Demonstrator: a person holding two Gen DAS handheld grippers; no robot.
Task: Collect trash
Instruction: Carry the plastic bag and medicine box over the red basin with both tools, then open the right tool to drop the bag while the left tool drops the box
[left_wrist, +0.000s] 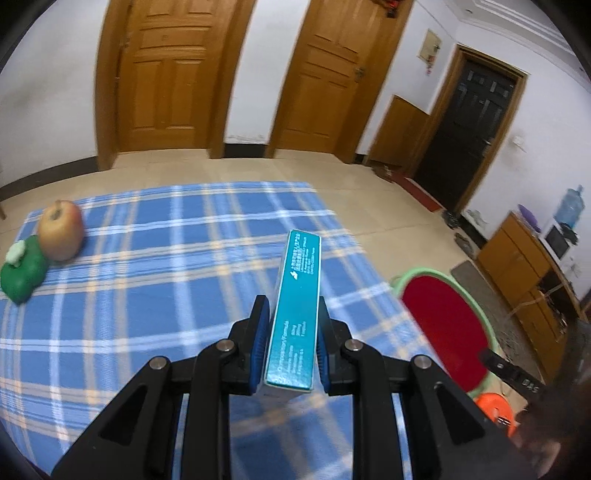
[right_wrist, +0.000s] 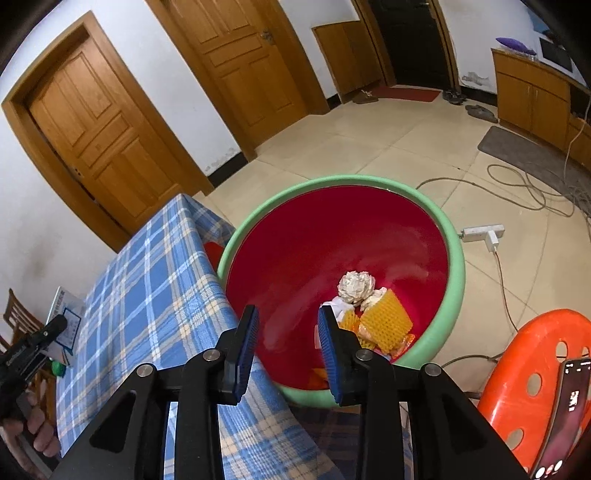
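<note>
While the left tongs (left_wrist: 291, 339) clamp a teal carton (left_wrist: 297, 295) edge-up above the blue plaid bench (left_wrist: 147, 258), its lower face stays hidden and its print is too blurred to read. Only the left wrist view shows the apple (left_wrist: 61, 230) and a green object (left_wrist: 22, 273) touching it, cut off at the frame edge. Just the right wrist view looks into the green-rimmed red bin (right_wrist: 456, 258), showing crumpled paper (right_wrist: 356, 286) and yellow foam netting (right_wrist: 386, 321); the right tongs (right_wrist: 286, 332) stand apart above it, holding nothing.

Teal box (left_wrist: 295, 314) between left gripper (left_wrist: 290, 325) fingers, above checked cloth (left_wrist: 147, 295)
</note>
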